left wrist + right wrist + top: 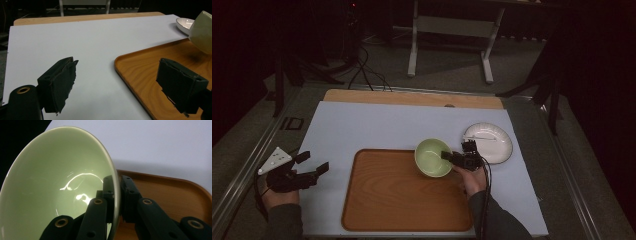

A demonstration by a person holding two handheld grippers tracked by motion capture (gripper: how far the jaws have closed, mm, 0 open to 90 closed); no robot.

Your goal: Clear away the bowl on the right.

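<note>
The right hand-held gripper (451, 157) is clamped on the rim of the pale green bowl (432, 157), one jaw inside the wall and one outside, as the right gripper view shows plainly; the bowl sits tipped at the far right corner of the wooden tray (402, 200), and from the left gripper view it looks lifted or at least tilted off the tray floor, though I cannot tell whether any part still touches; the step in hand seems to be setting the bowl onto the tray, and to do it well the grip should stay firm on that thin rim while the wrist levels the bowl, so the foot meets the wood flat rather than on one edge, and the jaws should part only once the weight is down; a one-sided rim pinch invites the bowl to swing, so a slow descent is wise; the tray's raised lip runs just beside the bowl on the far and right sides, so moving inward, toward the broad bare middle of the tray, gives the safest room; the white plate (488, 142) lies near on the right, on the pale tabletop (362, 125), and deserves a margin; the left hand-held gripper (314, 165) rests wide open and holding nothing, left of the tray, well apart from the bowl.
</note>
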